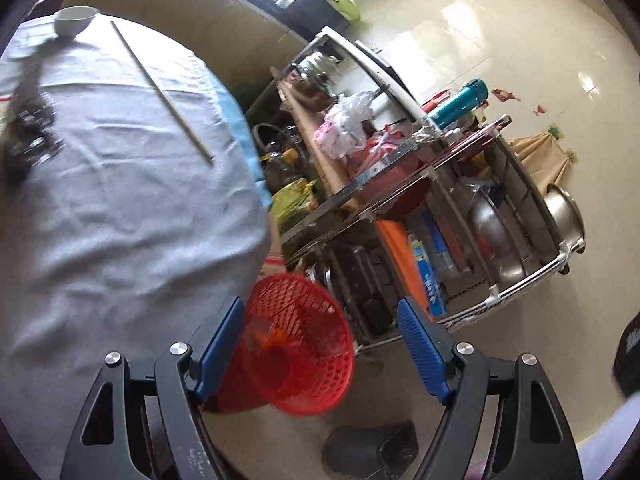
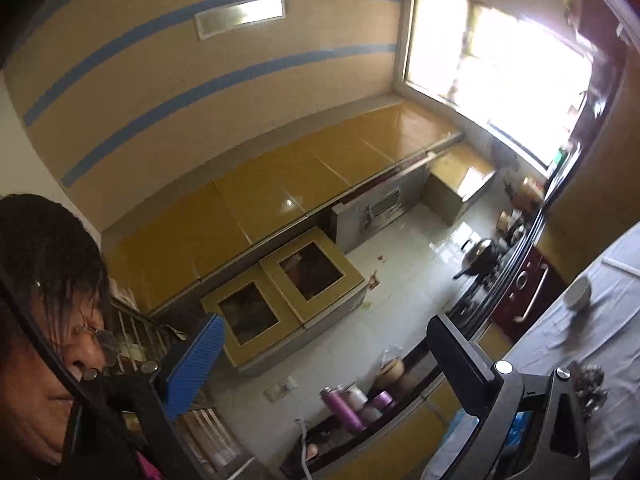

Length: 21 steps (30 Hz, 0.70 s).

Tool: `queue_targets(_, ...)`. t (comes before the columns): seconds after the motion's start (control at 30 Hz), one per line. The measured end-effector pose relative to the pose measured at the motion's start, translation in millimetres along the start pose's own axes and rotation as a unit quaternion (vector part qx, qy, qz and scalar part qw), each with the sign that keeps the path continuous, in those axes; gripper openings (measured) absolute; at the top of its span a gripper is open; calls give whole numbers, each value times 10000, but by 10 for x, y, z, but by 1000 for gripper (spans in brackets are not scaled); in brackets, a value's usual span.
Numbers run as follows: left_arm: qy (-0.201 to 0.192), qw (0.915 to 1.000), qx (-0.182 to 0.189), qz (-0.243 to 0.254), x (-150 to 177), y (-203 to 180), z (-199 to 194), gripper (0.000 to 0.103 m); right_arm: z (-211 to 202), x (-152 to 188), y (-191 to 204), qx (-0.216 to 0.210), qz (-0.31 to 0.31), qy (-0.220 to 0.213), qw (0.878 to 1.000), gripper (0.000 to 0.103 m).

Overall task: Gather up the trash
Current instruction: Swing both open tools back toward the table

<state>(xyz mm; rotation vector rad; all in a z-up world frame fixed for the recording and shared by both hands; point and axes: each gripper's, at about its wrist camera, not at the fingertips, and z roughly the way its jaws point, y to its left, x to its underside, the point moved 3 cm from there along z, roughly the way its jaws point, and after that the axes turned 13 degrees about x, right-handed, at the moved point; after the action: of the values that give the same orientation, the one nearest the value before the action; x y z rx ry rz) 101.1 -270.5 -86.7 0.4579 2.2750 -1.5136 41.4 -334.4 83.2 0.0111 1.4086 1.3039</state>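
Note:
A red mesh basket point(image 1: 308, 344) stands on the floor beside the cloth-covered table point(image 1: 120, 200), with a clear and orange scrap point(image 1: 268, 336) inside it. My left gripper point(image 1: 322, 308) hovers above the basket, open, its blue pads point(image 1: 420, 348) wide apart and holding nothing. A dark crumpled clump point(image 1: 28, 132) lies at the table's left edge, blurred. Small red scraps point(image 1: 506, 95) lie on the tiled floor far off. My right gripper point(image 2: 326, 322) points up across the kitchen, open and empty. The dark clump point(image 2: 592, 384) shows by its right finger, and scraps point(image 2: 374, 280) lie on the floor.
A white bowl point(image 1: 76, 20) and a long chopstick point(image 1: 164, 92) rest on the table. A crowded metal rack point(image 1: 400, 200) of pots and bags stands right of the basket. A black bag point(image 1: 372, 448) lies on the floor below. A person's head point(image 2: 40, 300) fills the right wrist view's left side.

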Motion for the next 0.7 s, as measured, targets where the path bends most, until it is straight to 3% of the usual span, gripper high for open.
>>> queue_targets(0.07, -99, 9995, -282, 122, 92, -3, -197, 79, -47, -4, 174, 175, -205, -118, 9996, 102)
queue_targets(0.2, -270, 9962, -793, 248, 303, 100, -713, 79, -6, 80, 443, 996, -798, -80, 9918, 102)
queue_targets(0.37, -400, 9935, -1052, -183, 541, 411, -1330, 79, 200, 282, 603, 1705, -1305, 195, 9765, 102)
queue_targets(0.47, -478, 9894, -1331, -331, 667, 616, -1670, 79, 424, 463, 499, 1837, -1131, 584, 9747, 102)
queue_targets(0.57, -700, 9777, -1937, -401, 747, 848, -2016, 79, 585, 628, 255, 2034, -843, 958, 9707, 102)
queue_targets(0.7, -1066, 9482, -2982, -245, 745, 1167, -2474, 79, 641, 770, -120, 2384, -650, 1348, 9596, 102)
